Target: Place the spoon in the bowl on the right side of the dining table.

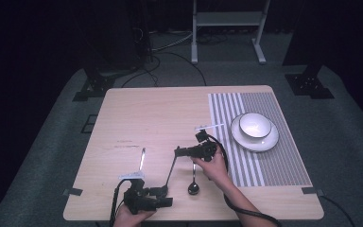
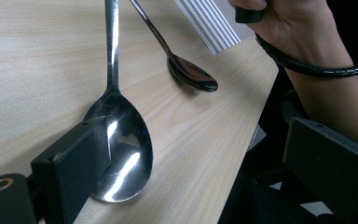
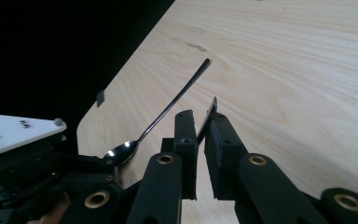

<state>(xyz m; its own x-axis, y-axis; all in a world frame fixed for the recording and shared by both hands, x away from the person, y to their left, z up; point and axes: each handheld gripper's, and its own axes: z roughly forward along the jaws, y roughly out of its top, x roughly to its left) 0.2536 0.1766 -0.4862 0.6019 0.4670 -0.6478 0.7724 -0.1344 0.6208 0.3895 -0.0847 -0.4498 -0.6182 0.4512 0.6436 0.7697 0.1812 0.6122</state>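
Small spoon (image 1: 193,182): lying on the tabletop (image 1: 160,118) near the front edge, bowl end toward the person, its handle running up between the right fingers (image 3: 192,140).
Right gripper (image 3: 200,140): its two black fingers are pinching the tip of the small spoon's handle, which is sticking up between the pads in the right gripper view; the right hand (image 1: 212,165) is holding the gripper low over the tabletop.
Large spoon (image 2: 119,154): lying to the left of the small spoon, bowl near the front edge, handle pointing away across the wood.
Left gripper (image 1: 146,198): its fingers are standing wide apart; one finger (image 2: 74,163) is resting against the bowl of the large spoon, the other is well off past the tabletop's edge.
Striped placemat (image 1: 288,156): covering the right part of the tabletop.
Plate (image 1: 267,141): sitting on the placemat, well apart from both spoons.
Bowl (image 1: 255,125): white with a dark rim, standing on the plate.
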